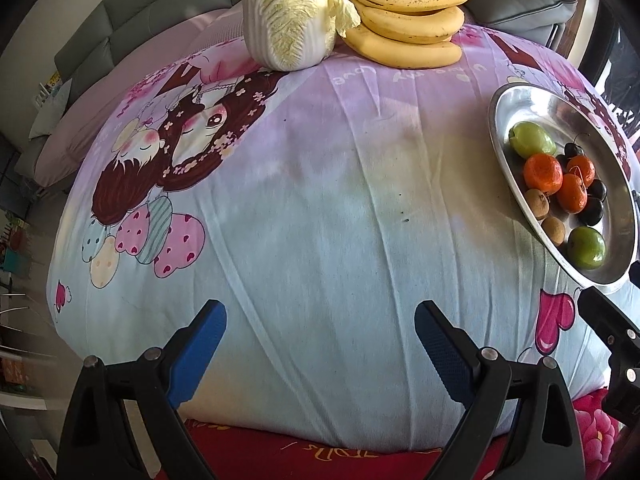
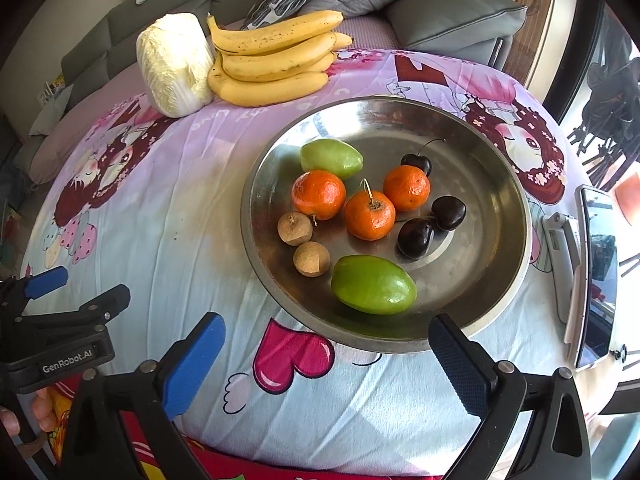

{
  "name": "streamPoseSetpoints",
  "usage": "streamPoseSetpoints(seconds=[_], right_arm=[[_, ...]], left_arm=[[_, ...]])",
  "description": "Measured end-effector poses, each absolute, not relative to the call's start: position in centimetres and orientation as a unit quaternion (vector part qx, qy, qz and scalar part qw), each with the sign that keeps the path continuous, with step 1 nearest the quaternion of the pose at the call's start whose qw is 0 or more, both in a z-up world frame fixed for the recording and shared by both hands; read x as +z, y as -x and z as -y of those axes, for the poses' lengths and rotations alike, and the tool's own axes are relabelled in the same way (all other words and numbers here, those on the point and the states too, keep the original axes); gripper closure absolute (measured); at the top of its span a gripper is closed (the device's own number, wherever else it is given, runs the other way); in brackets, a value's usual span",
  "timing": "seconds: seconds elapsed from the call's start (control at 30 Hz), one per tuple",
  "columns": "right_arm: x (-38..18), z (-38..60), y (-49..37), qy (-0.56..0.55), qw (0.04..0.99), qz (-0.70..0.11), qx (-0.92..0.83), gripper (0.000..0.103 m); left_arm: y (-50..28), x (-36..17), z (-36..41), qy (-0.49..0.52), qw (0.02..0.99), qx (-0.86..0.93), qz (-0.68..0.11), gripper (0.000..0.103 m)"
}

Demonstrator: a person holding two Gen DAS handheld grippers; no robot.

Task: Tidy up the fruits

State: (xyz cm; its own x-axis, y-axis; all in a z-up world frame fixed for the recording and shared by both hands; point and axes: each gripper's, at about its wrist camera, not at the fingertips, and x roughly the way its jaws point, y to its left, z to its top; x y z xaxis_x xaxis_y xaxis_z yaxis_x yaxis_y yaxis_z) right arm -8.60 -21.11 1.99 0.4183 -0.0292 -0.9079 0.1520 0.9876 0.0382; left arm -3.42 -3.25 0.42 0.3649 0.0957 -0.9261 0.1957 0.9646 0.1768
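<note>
A round steel plate (image 2: 496, 184) lies on the cartoon-print tablecloth (image 2: 168, 240). It holds three tangerines (image 2: 369, 215), two green fruits (image 2: 374, 285), two brown longans (image 2: 311, 259) and three dark cherries (image 2: 415, 237). My right gripper (image 2: 326, 322) hangs open just short of the plate's near rim, nothing between its fingers. Open as well, my left gripper (image 1: 320, 312) is over bare cloth left of the plate (image 1: 532, 108), with nothing in it. At the table's far side a bunch of bananas (image 2: 272, 60) rests against a napa cabbage (image 2: 176, 64).
A phone on a white stand (image 2: 596, 276) is right of the plate. A grey sofa with cushions (image 2: 452, 20) runs behind the table. The near table edge shows red cloth (image 1: 320, 452). A hand (image 2: 40, 408) is at the lower left.
</note>
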Motion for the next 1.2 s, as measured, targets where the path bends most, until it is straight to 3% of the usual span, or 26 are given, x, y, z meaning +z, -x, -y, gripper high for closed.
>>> streamPoseSetpoints(seconds=[1.2], right_arm=[[1.0, 21.4, 8.8, -0.063, 0.834, -0.545, -0.06, 0.0]], left_arm=[[3.4, -0.2, 2.7, -0.115, 0.811, -0.023, -0.573, 0.008]])
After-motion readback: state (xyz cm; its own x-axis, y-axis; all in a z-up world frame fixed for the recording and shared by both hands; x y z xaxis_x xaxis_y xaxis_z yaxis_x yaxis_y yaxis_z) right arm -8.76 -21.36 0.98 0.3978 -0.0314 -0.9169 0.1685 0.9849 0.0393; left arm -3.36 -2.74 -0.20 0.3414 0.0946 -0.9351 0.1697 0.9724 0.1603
